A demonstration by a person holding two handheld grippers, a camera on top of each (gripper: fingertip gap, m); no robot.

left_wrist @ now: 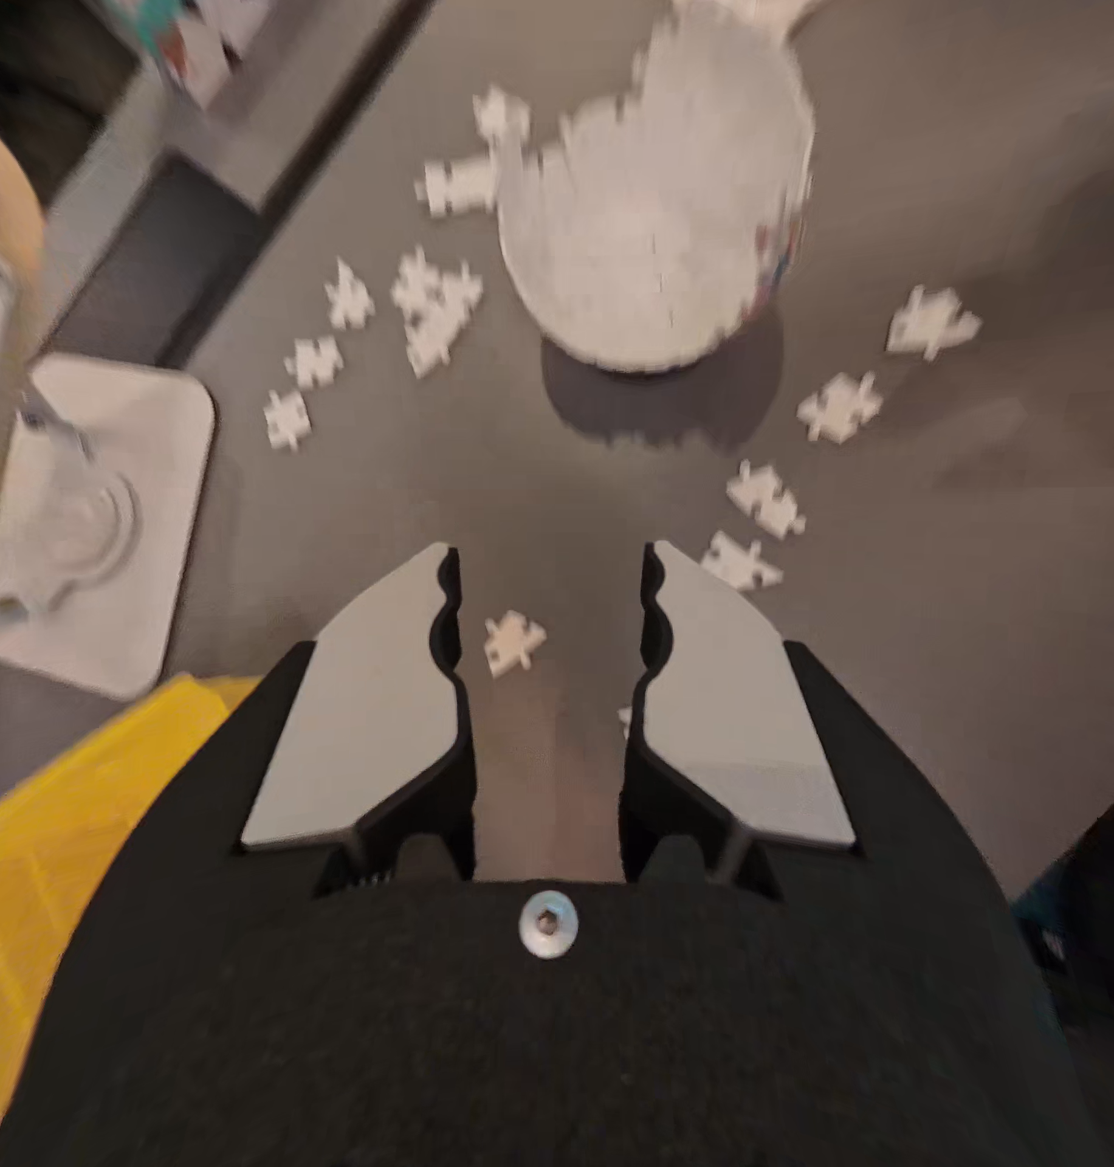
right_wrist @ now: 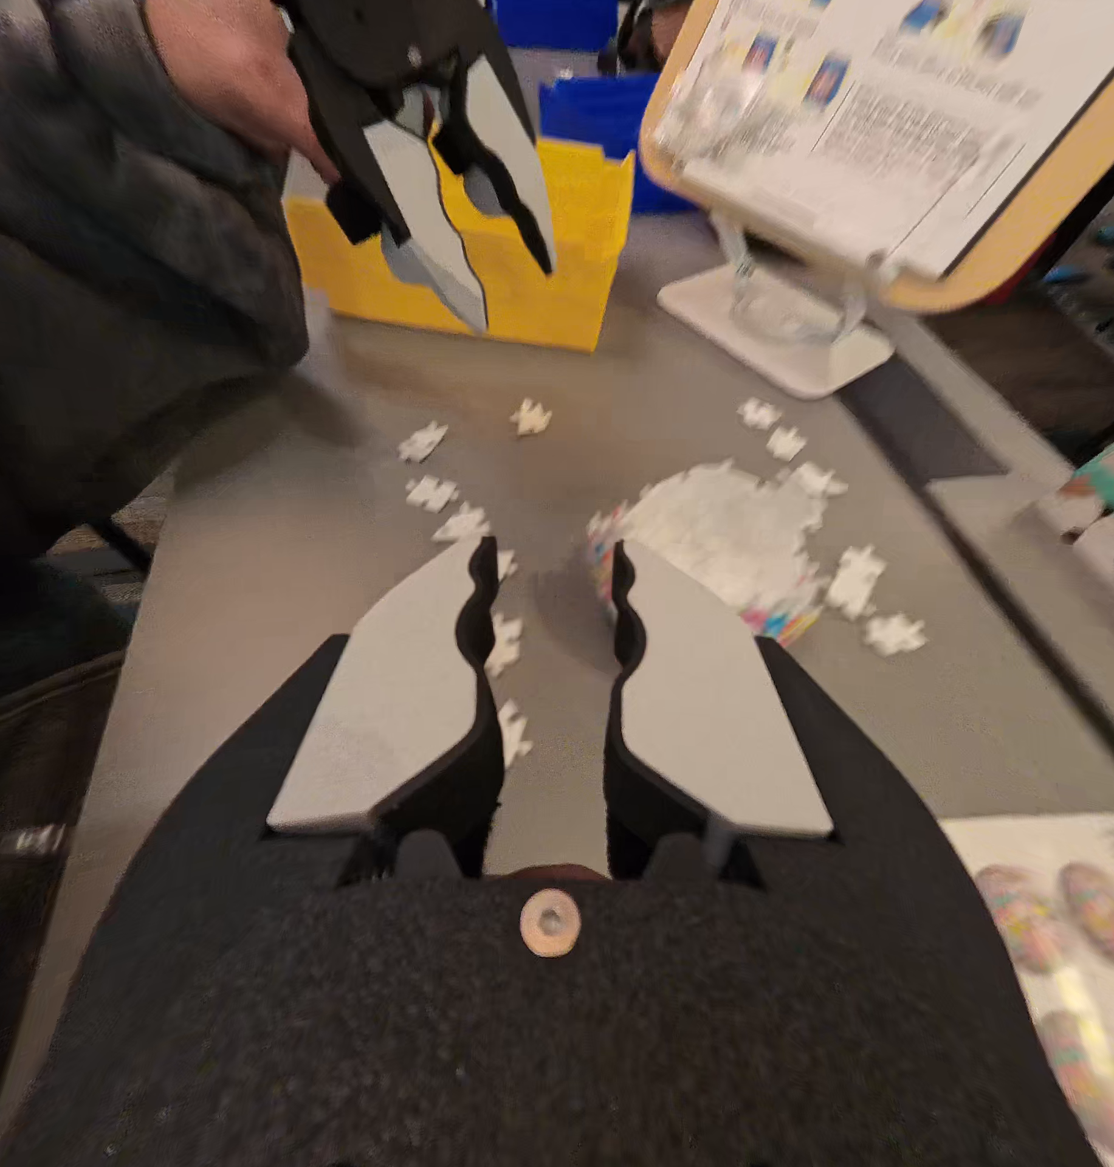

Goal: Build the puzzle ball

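A grey table (right_wrist: 365, 379) fills both views, blurred by motion, with a yellow bin (right_wrist: 560, 297) at its far side in the right wrist view and blue bins (right_wrist: 595, 107) behind that. A tan-edged board carrying a printed sheet (right_wrist: 889, 126) leans on a white stand (right_wrist: 788, 341); its writing is too smeared to read.

The partly built puzzle ball (left_wrist: 655, 221), a white open shell with a jagged rim, rests on the table well ahead of the left gripper (left_wrist: 551, 552), whose jaws are spread with nothing between them. From the right wrist view the same shell (right_wrist: 724, 537) shows a coloured outer face along its lower edge and lies just beyond the tips of the right gripper (right_wrist: 554, 543), slightly to their right; these jaws are also apart and hold nothing. The left gripper (right_wrist: 519, 300) hangs above the table in front of the yellow bin, gripped by a hand (right_wrist: 226, 69) in a dark sleeve.

Loose white puzzle pieces (left_wrist: 346, 353) lie scattered around the shell on both sides. One single piece (left_wrist: 513, 641) lies on the table, seen between the left gripper's fingers.
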